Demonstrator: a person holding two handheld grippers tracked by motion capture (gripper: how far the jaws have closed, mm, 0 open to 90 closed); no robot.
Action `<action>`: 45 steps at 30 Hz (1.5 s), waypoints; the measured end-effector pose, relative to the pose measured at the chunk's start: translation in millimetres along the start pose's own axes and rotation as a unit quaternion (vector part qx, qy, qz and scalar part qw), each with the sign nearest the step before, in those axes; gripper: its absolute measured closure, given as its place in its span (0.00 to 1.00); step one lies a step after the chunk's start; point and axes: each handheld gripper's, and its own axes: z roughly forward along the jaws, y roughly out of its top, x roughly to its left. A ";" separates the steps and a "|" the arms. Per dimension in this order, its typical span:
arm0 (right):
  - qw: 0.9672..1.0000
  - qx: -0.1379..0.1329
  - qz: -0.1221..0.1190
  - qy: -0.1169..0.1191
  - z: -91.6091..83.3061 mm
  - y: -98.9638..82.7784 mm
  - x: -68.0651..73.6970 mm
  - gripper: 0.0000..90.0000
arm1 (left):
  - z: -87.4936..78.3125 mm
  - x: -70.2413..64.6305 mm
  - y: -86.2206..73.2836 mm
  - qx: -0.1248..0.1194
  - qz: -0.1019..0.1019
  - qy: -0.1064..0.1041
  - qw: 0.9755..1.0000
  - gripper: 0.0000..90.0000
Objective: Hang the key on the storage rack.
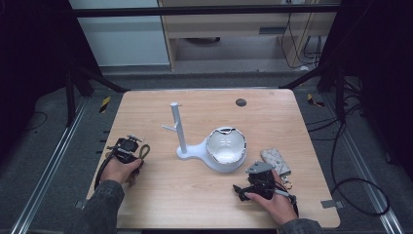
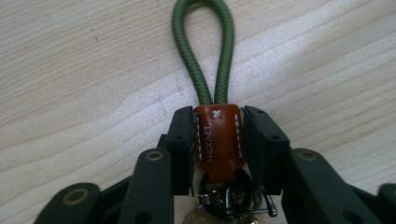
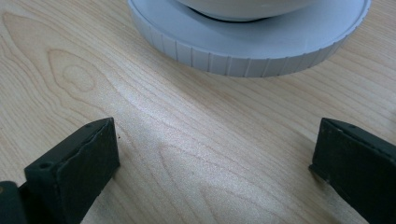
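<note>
My left gripper [image 2: 217, 135] is shut on the brown leather tab [image 2: 218, 140] of a keychain. Its green cord loop [image 2: 203, 46] lies ahead on the wooden table, and a metal ring with keys [image 2: 233, 205] hangs behind the jaws. In the high view this gripper [image 1: 135, 148] is near the table's left edge, with the green loop [image 1: 144, 151] pointing right. My right gripper [image 3: 215, 154] stands open just above the table, with nothing between its jaws. It faces the ribbed round base [image 3: 243, 51] of the white stand. From above, the right gripper [image 1: 239, 191] sits in front of the white bowl [image 1: 225, 148].
The white stand has an upright post with a side peg [image 1: 178, 129], joined to the bowl's base. A grey quilted key pouch [image 1: 275, 161] lies to the right of the bowl, close to my right hand. A dark round hole [image 1: 240, 102] marks the far side of the table [image 1: 195, 195].
</note>
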 end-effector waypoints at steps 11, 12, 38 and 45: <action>1.000 0.000 -0.002 0.002 -0.1 -0.1 0.1 0.01 | -18.5 3.0 -9.5 -0.058 0.000 -0.002 0.998 0.73; 1.000 0.000 -0.003 0.002 -0.1 -0.1 0.1 0.01 | -20.5 2.8 -10.7 -0.067 0.002 -0.003 0.998 0.73; 1.000 0.001 -0.001 0.001 0.7 0.7 -0.4 0.00 | -78.3 -24.7 -40.7 -0.281 0.028 -0.025 0.959 0.74; 1.000 0.001 0.000 0.001 0.7 0.7 -0.3 0.00 | -83.1 -24.8 -45.4 -0.301 0.020 -0.037 0.953 0.74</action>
